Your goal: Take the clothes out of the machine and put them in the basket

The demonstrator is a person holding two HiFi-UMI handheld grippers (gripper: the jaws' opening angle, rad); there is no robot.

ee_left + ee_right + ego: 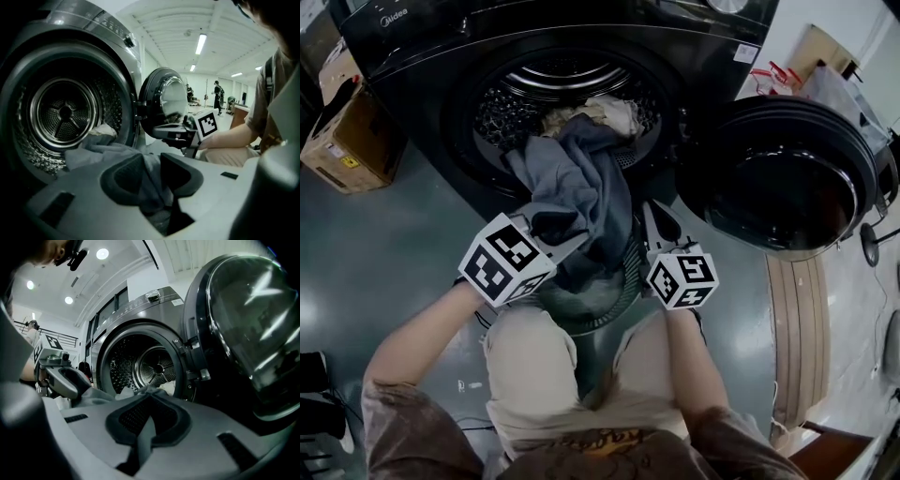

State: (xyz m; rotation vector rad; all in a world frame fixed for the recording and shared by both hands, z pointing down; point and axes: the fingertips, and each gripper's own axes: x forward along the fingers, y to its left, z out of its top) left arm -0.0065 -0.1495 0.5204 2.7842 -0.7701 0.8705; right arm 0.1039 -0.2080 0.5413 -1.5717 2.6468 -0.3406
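Note:
The dark washing machine [422, 56] stands open, with pale clothes [605, 112] lying in its drum [63, 115]. A grey garment [581, 187] hangs out of the opening and down into the round ribbed basket [628, 281] between the person's knees. My left gripper [553, 242] is at the garment's lower left. In the left gripper view its jaws stand a little apart [152, 173], open, with grey cloth lying loosely between them. At the garment's lower right, my right gripper [659, 228] is shut [149, 420] on a thin fold of the same garment [143, 439].
The machine's round door [783, 178] is swung open to the right, close to my right gripper. A cardboard box [347, 141] sits on the floor at the left. The person's knees flank the basket. People stand far off in the hall [218, 96].

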